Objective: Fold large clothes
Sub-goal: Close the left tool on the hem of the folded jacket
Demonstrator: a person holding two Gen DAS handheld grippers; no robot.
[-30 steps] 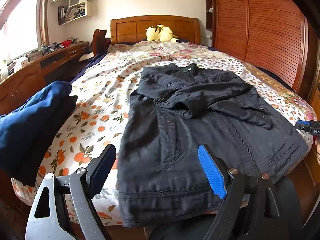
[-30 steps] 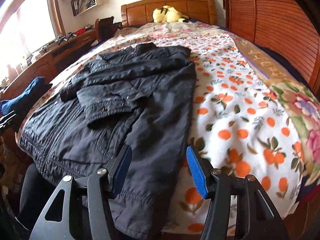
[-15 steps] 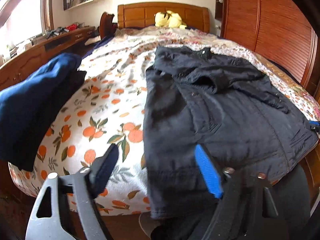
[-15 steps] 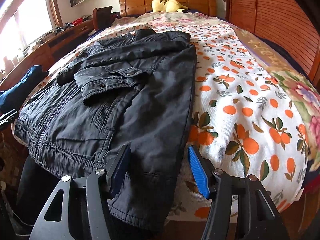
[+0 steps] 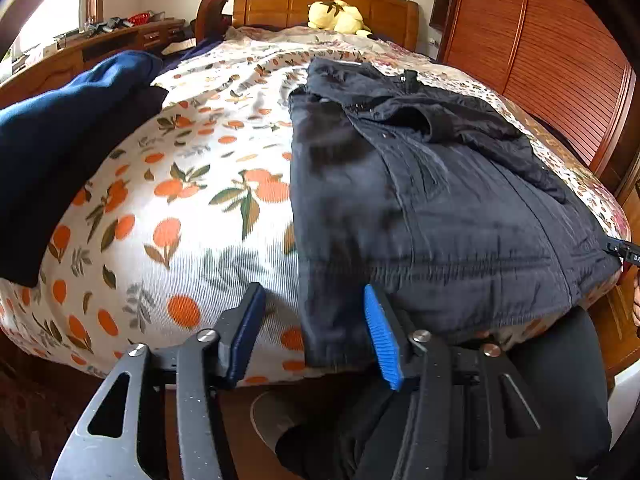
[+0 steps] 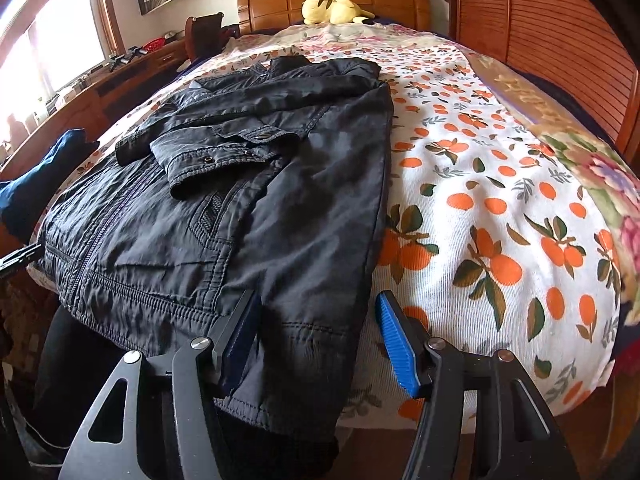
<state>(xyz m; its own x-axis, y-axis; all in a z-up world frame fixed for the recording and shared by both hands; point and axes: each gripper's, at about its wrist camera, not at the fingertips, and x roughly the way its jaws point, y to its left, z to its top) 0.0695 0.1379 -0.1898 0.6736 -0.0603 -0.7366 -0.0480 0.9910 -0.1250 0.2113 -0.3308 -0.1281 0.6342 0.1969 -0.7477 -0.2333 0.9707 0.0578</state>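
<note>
A dark jacket [image 5: 432, 200] lies face up on the bed, both sleeves folded across its chest, its hem hanging over the foot edge. It also shows in the right wrist view [image 6: 240, 208]. My left gripper [image 5: 316, 328] is open, its jaws standing either side of the hem's left corner. My right gripper [image 6: 320, 340] is open, its jaws standing either side of the hem's right corner. Neither holds cloth.
The bed has an orange-print cover [image 5: 180, 208] [image 6: 500, 220]. A folded dark blue garment [image 5: 60, 152] lies at the bed's left edge. A yellow plush toy [image 6: 332, 8] sits by the headboard. A wooden desk [image 6: 80, 100] stands left, a slatted wardrobe [image 5: 540, 60] right.
Both grippers have dropped lower and moved in toward the foot of the bed, so each now straddles a corner of the jacket's hem. The jacket has not moved.
</note>
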